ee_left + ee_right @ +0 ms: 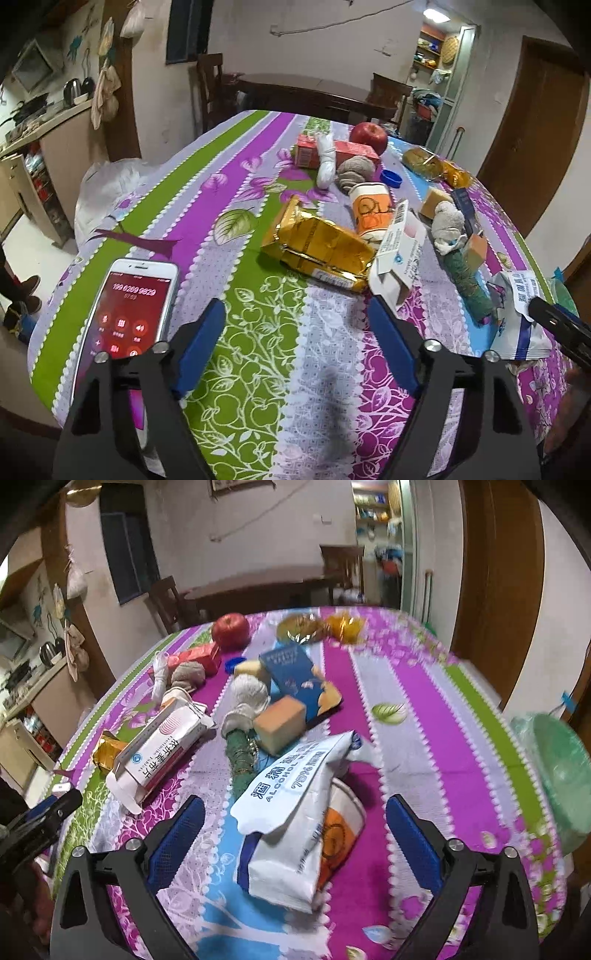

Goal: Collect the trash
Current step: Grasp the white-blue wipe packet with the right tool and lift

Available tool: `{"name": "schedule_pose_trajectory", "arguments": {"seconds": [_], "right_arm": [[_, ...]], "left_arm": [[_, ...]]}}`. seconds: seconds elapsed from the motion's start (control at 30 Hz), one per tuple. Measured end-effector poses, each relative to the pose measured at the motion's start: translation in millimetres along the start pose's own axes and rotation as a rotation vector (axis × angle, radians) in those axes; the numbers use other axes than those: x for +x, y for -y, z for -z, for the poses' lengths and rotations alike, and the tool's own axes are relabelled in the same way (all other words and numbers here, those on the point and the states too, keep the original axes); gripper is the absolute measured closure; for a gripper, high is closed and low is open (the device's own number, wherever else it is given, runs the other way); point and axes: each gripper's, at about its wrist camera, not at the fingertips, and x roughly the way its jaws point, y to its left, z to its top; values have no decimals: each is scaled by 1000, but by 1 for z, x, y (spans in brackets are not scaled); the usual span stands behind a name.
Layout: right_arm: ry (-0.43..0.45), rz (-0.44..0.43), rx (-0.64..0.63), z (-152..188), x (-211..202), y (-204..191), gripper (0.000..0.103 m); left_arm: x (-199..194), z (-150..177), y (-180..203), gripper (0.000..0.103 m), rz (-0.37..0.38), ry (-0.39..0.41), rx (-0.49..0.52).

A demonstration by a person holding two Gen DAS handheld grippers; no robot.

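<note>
Blue-padded jaws of the right gripper [295,823] stand wide apart on either side of a white-and-blue soft plastic alcohol-wipe packet [291,812], with clear gaps between pads and packet, so nothing is gripped yet. That packet lies crumpled on the striped floral tablecloth [406,686], draped partly over a white-and-orange paper cup [341,834] lying on its side beneath it. A green plastic-lined bin [557,775] sits at the table's right edge, the likely place for trash.

My reading is that the step in hand is taking this packet. To do it well, the pads should come down around the packet's thicker lower body, not the loose torn flap at its top, which would slip or fold. Closing low risks pinching the cup too; gripping the packet alone, a little above the cloth, seems cleaner. The film is thin and slick, so a firm full close is needed.

The left gripper [295,332] is also open, over bare cloth with nothing between its fingers. A gold foil snack bag [317,251] lies ahead of it, touching a white cardboard medicine box [399,251]. A white smartphone [129,314] with a red call screen rests just beside its left finger and should be left alone, as should the red apple [369,136] at the far side.
</note>
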Motion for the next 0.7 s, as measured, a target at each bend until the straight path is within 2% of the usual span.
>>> {"name": "schedule_pose_trajectory", "arguments": {"seconds": [0.07,0.13,0.17,0.27,0.33,0.47,0.57,0.7], "right_arm": [[-17,11,-17,0,11,-3,40],[-22,36,-58,2,19,-10,43],[-18,38,-69,4,21,-11,52],[18,14,-103,4,16,-15,67],[44,-13,-124,4,7,-16,70],[164,-124,-83,-2,-35,-1,71],[239,-186,-36,-9,-69,18,71],[249,-308,52,-13,-87,48,71]], "left_arm": [[4,-2,-1,33,10,-17,-5],[10,-2,-3,33,7,-38,-10],[12,-2,-4,33,6,-46,-14],[15,-2,-7,33,12,-55,-23],[15,-4,-6,33,14,-54,-24],[15,-6,3,33,21,-55,5],[18,-6,20,33,72,-79,44],[22,-3,55,33,130,-112,125]]}}
